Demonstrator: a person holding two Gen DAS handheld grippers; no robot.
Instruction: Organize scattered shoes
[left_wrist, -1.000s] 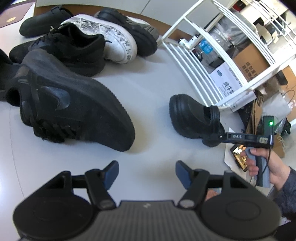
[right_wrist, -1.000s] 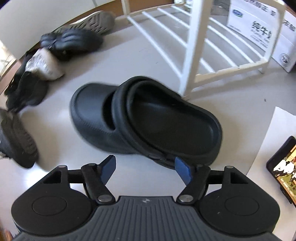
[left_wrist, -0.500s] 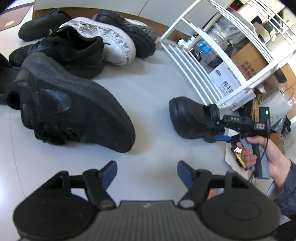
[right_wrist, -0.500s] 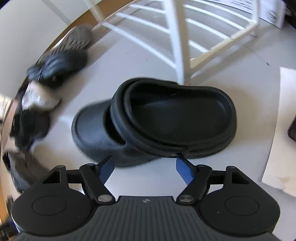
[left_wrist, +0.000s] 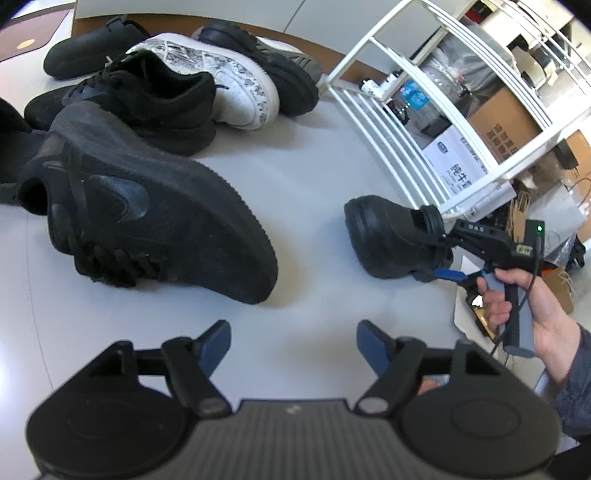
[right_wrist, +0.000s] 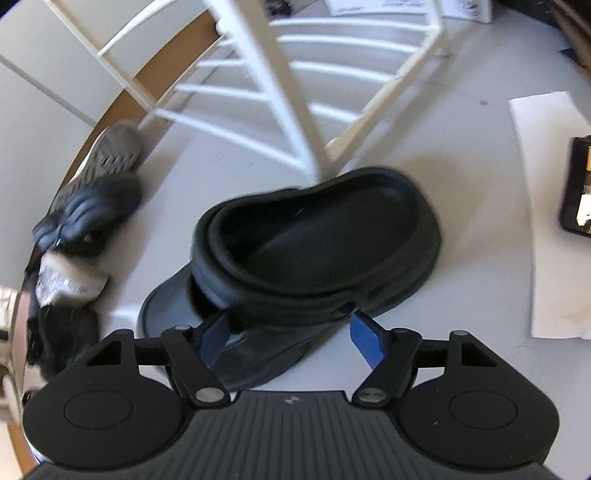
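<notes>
Open floor (left_wrist: 303, 206) between the big black sneaker (left_wrist: 147, 221) and black clog (left_wrist: 388, 240): clear lane. White rack (right_wrist: 280, 92) leg sits right behind the clog, paper sheet (right_wrist: 550, 221) beside it. Shoe pile (left_wrist: 192, 88) blocks the far side.

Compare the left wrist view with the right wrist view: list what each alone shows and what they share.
Left wrist only: the big black sneaker, the person's hand holding the right tool, and the open, empty left tool. Right wrist only: the clog's hollow footbed and white paper. Both: black clog, white rack, patterned white sneaker.
</notes>
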